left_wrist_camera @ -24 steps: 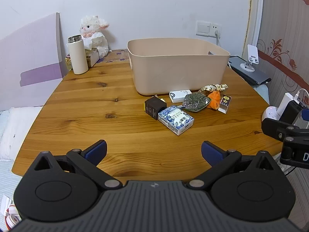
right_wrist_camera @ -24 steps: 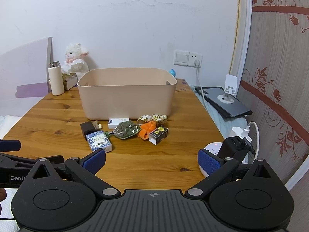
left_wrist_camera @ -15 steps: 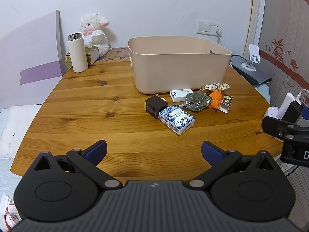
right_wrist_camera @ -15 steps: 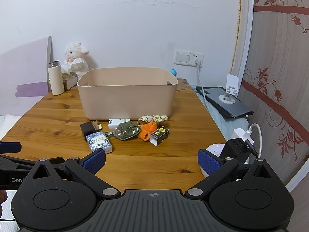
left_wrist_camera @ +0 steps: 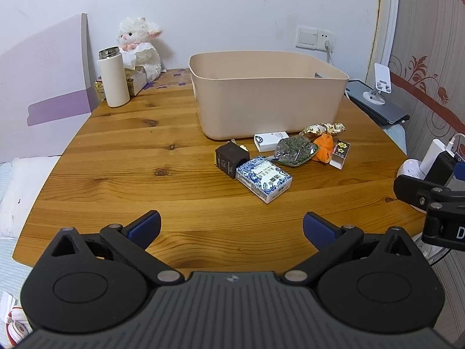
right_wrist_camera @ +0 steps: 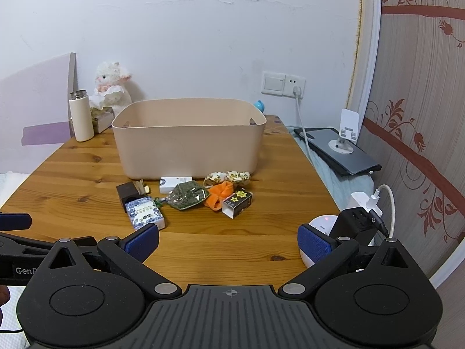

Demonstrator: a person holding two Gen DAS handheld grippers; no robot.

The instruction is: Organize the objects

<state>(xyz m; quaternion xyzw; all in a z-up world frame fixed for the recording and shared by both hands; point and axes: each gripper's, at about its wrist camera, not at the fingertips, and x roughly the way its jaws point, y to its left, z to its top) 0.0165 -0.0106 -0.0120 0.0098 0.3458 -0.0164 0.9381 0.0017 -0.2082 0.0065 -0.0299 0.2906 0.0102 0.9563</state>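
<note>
Left gripper (left_wrist_camera: 231,226) and right gripper (right_wrist_camera: 228,242): jaws fully spread, holding nothing, above the wooden table (left_wrist_camera: 130,157). Small packets, including a blue-and-white box (left_wrist_camera: 264,179), lie before the beige bin (left_wrist_camera: 270,104).

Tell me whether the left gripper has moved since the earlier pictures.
Yes. The left gripper has eased forward toward the beige bin, which now looks a little larger and lower in its view.

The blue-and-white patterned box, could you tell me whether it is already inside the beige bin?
No, the blue-and-white patterned box lies on the wooden table, in front of the beige bin.
</note>
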